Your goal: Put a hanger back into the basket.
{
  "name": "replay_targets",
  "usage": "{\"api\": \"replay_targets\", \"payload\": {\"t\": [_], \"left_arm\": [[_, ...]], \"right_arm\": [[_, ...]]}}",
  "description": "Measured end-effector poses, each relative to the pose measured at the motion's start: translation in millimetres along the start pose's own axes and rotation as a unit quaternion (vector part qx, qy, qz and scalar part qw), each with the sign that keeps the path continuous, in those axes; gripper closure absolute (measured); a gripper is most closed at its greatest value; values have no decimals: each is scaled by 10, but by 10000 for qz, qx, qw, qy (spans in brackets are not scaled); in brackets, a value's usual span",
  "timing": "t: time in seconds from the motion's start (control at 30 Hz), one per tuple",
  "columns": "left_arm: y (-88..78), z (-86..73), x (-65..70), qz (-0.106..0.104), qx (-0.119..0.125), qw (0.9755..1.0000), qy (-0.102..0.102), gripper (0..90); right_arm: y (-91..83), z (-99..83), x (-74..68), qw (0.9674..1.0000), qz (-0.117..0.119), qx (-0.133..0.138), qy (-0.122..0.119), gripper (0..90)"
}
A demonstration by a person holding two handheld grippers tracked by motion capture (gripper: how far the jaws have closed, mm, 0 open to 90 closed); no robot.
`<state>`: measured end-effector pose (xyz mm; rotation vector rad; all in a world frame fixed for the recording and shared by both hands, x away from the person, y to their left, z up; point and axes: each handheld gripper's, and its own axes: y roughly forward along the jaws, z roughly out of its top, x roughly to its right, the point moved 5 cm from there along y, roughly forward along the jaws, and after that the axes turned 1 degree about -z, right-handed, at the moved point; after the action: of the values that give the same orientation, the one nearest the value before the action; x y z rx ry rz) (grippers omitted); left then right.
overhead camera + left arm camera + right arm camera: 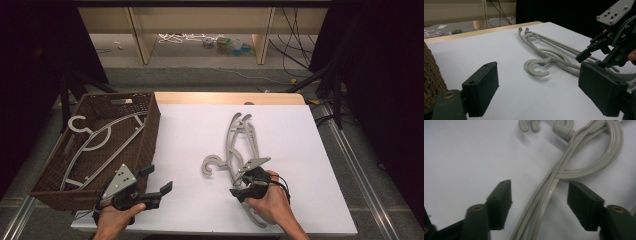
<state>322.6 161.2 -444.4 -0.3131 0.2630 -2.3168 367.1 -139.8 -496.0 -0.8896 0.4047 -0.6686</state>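
Observation:
Several grey plastic hangers [241, 142] lie stacked on the white table [190, 130], their hooks [212, 165] pointing left. My right gripper [240, 184] is low over their near arms. In the right gripper view it [540, 192] is open, with the bundled hanger arms [539, 206] running between the pads, which do not touch them. My left gripper [159, 179] hovers open and empty at the near left beside the basket; in its own view the jaws [537, 85] face the hooks [535, 68] and the right gripper [594, 52].
A brown wicker basket [152, 127] stands at the table's left edge with one grey hanger [97, 137] lying inside. Beyond the table's far wooden edge [225, 97] are shelf legs, floor cables and dark stands.

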Motion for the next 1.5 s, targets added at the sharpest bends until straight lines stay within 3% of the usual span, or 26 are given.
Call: {"api": "replay_targets", "payload": {"t": [0.1, 0.27, 0.4, 0.57, 0.9, 1.0, 1.1, 1.13, 1.33, 1.37, 1.5], "left_arm": [[-3, 0, -11, 6, 6, 10000, -5, 164], [1, -6, -6, 9, -23, 10000, 5, 165], [8, -12, 5, 16, -30, 9999, -103, 166], [6, -6, -8, -14, -43, 10000, 9, 167], [-4, 0, -14, -18, -24, 10000, 10, 173], [-5, -4, -17, -8, -48, 10000, 29, 174], [2, 3, -10, -29, 19, 10000, -78, 176], [-1, 5, -18, -33, 10, 10000, 27, 177], [2, 10, -7, 56, -1, 9999, 88, 183], [1, 20, -13, 37, -10, 9998, 213, 186], [16, 53, -6, 78, 20, 9996, 277, 205]], "right_arm": [[42, 6, 29, 9998, 38, -151, 148, 458], [122, 7, 48, 9982, 354, -426, 216, 537], [184, 9, 68, 9975, 359, -560, 236, 616], [191, 28, 88, 9970, 432, -541, 338, 695], [143, 53, 50, 9969, 445, -530, 363, 753], [96, 68, 50, 9973, 377, -583, 256, 786], [58, 72, 65, 9976, 366, -570, 158, 818], [49, 74, 71, 9978, 357, -559, 97, 819], [-87, 94, 77, 9970, 401, -586, -310, 822], [-110, 89, 86, 9967, 450, -599, -321, 823], [-218, 85, 139, 9962, 550, -484, -463, 824]]}}
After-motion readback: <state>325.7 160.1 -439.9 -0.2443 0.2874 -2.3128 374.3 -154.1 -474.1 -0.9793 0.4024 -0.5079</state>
